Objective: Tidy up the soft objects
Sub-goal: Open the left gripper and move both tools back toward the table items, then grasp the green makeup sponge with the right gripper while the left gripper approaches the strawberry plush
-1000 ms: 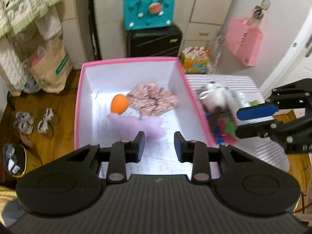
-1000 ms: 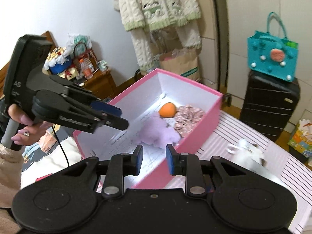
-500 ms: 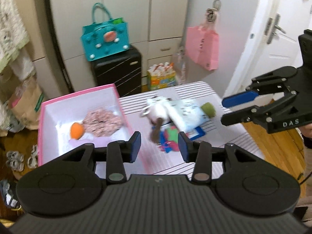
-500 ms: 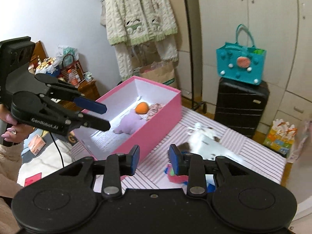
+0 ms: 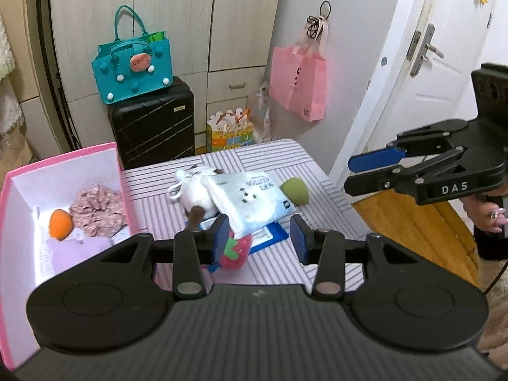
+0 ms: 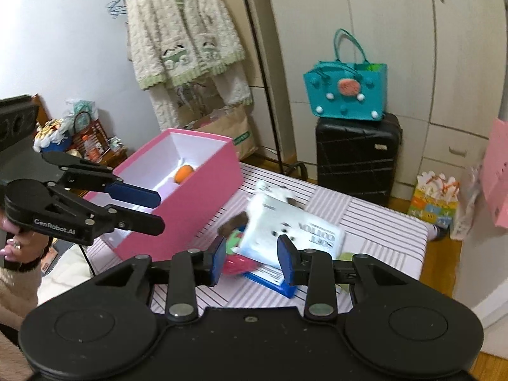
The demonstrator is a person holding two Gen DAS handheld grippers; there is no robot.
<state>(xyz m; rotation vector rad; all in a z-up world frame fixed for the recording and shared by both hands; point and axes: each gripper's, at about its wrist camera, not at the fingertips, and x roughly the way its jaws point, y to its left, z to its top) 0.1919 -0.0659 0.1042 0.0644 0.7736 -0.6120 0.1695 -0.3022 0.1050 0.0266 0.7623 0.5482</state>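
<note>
An open pink box (image 5: 122,171) at the table's left holds an orange ball (image 5: 60,223), a floral scrunchie (image 5: 96,211) and a lilac plush (image 5: 76,250). To its right lies a pile: a white plush (image 5: 197,190), a cotton pack (image 5: 250,201), a green sponge (image 5: 295,190) and a red strawberry plush (image 5: 235,254). My left gripper (image 5: 260,235) hovers open over the pile's near edge, nothing between its pads. My right gripper (image 6: 252,258) is open above the same pile (image 6: 295,231) and also appears at the right (image 5: 350,174) in the left wrist view.
The striped table (image 5: 279,155) ends close behind the pile. Behind it are a black suitcase (image 5: 152,127) with a teal bag (image 5: 133,66) on top, a gift bag (image 5: 230,130) and a hanging pink bag (image 5: 298,82). A white door (image 5: 444,63) is on the right.
Both grippers swung away from the pink box to the right, over the pile on the table. Their jaws widened a little. Nothing was picked up.
</note>
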